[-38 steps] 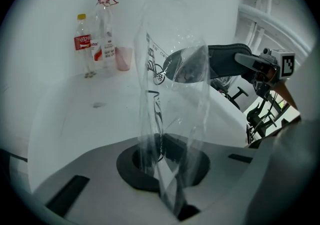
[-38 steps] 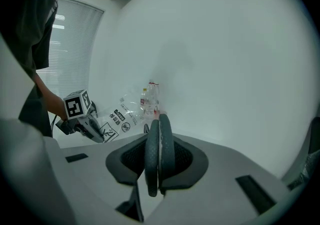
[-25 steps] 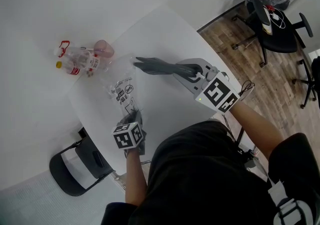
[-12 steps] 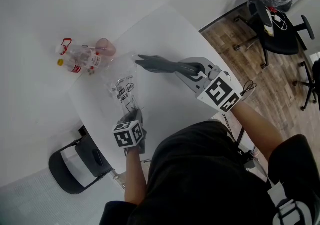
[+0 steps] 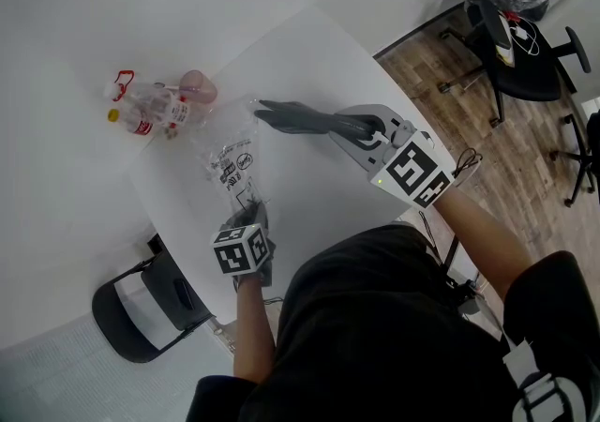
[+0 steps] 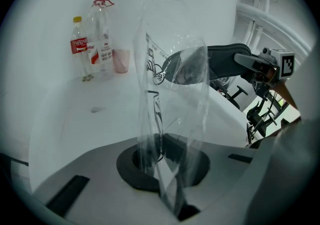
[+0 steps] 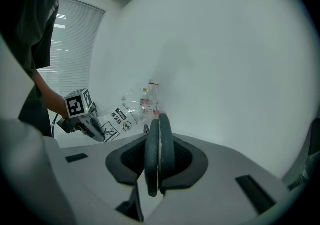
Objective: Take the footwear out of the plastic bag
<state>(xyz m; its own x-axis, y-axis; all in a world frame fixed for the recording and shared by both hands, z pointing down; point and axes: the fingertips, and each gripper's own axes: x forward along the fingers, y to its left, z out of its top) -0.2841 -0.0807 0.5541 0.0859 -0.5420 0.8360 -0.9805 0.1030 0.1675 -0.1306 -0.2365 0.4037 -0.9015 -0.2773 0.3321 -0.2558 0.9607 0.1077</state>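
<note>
In the head view we see a white table with our left gripper at its near edge, jaws closed flat on the bottom end of a clear, printed plastic bag. Our right gripper has its jaws narrowed onto the heel end of the dark grey footwear. The right gripper view shows this as two thin soles pressed together, edge-on. The footwear is held roughly level above the table. In the left gripper view its toe end shows through the film and appears to sit just inside the bag's open mouth. We judge the step in hand to be sliding the footwear clear. To do it well, we should hold the pinch on the bag firm and fixed. We should draw the right gripper straight back along the footwear's length without twisting, so the limp film neither snags the toe nor drags along. Two bottles and a pink cup stand beyond the bag, out of the line of the pull.
</note>
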